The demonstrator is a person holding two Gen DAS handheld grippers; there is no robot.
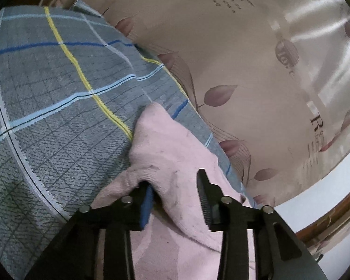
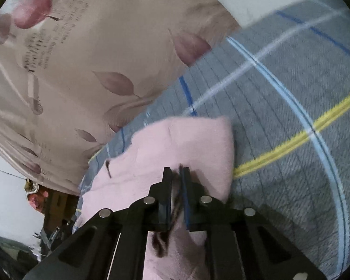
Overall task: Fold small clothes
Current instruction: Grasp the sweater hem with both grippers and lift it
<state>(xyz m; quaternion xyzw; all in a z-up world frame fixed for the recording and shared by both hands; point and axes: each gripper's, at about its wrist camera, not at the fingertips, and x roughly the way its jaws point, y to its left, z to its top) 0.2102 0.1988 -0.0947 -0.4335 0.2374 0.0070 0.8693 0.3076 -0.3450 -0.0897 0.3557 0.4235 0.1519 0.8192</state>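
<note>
A small pink garment (image 1: 168, 149) lies on a grey checked blanket (image 1: 49, 88) with yellow, blue and white stripes. My left gripper (image 1: 175, 186) is open, its jaws straddling a raised fold of the pink cloth. In the right wrist view the pink garment (image 2: 186, 144) is partly folded over. My right gripper (image 2: 176, 175) is shut on the pink garment's edge, with a dark brown trim or cord caught between the pads and hanging below.
A beige curtain (image 1: 245, 46) with mauve leaf prints and lettering hangs right behind the blanket's edge; it also shows in the right wrist view (image 2: 86, 70). A white wall (image 1: 333, 186) and a wooden frame lie at the lower right.
</note>
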